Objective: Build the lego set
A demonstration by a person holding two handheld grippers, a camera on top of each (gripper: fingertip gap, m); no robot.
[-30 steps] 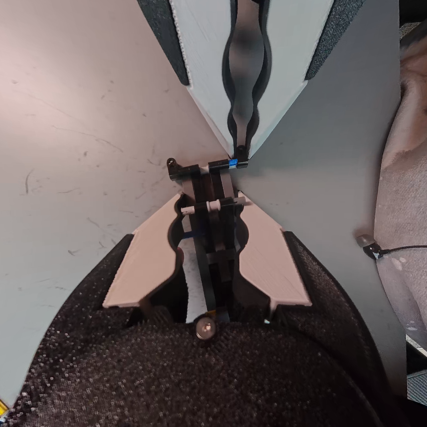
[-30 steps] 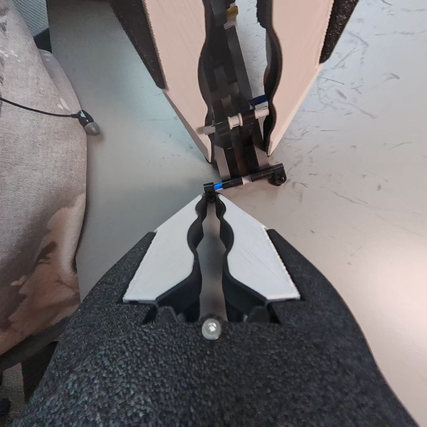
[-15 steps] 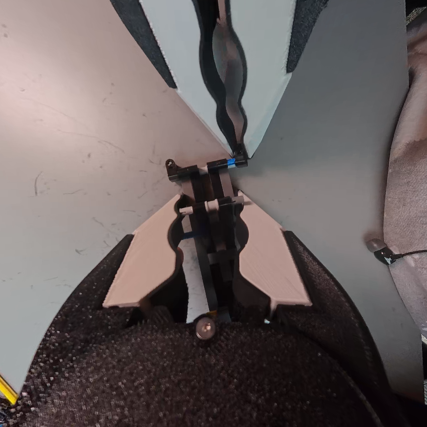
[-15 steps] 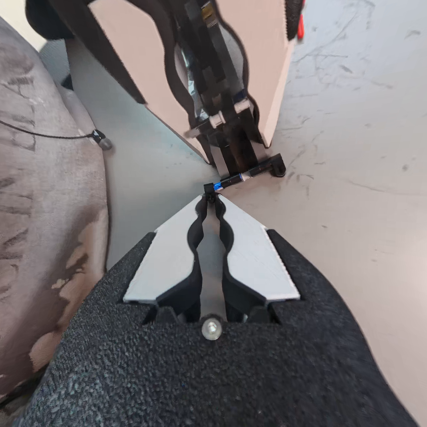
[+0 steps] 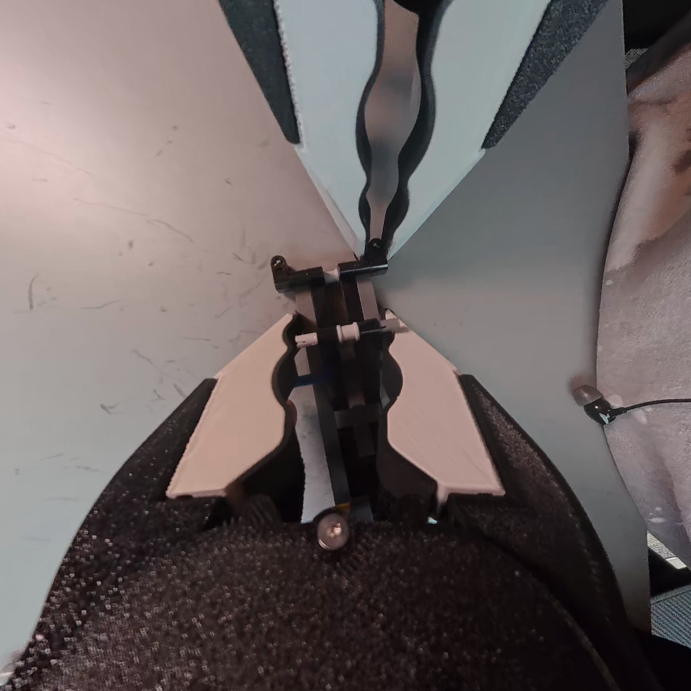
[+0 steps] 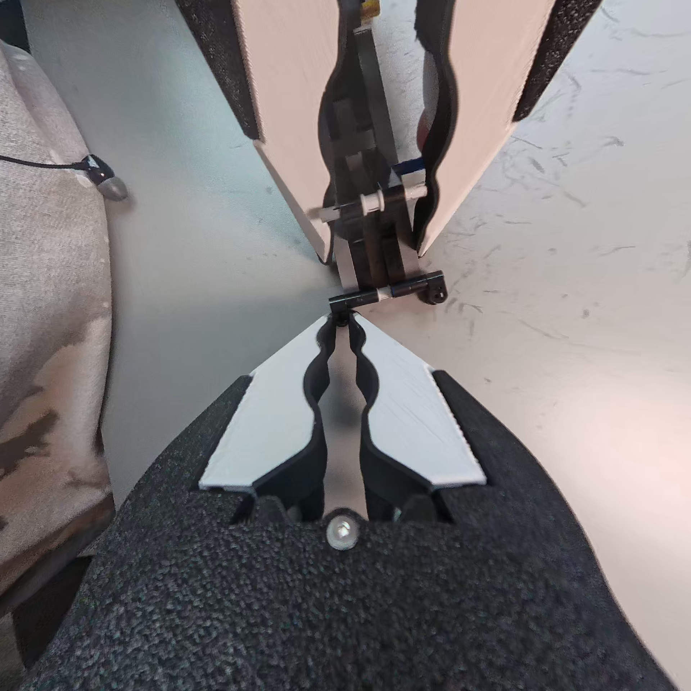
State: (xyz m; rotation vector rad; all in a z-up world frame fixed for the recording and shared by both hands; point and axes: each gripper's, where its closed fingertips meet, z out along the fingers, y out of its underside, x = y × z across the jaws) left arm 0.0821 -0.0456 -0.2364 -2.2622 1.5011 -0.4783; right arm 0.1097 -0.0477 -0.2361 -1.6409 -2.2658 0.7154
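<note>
Left tool [image 5: 342,329], tan-fingered, points forward just above the scuffed pale desk [image 5: 112,187], its fingers clamped on the long black beam-built lego assembly [image 5: 336,310] running lengthwise between them. Right tool [image 6: 341,318], white-fingered, faces it tip to tip, fingertips pinched on a small black connector [image 6: 341,312] at the end of the assembly's front cross axle [image 6: 389,289]. A white-sleeved pin crosses the assembly further back. Fabric with a black cord lies beside the desk

The lego frame's [image 5: 338,374] rear end hides inside the left claw [image 5: 346,325]; at 12 o'clock, the right claw's [image 5: 375,246] body is cut off.
</note>
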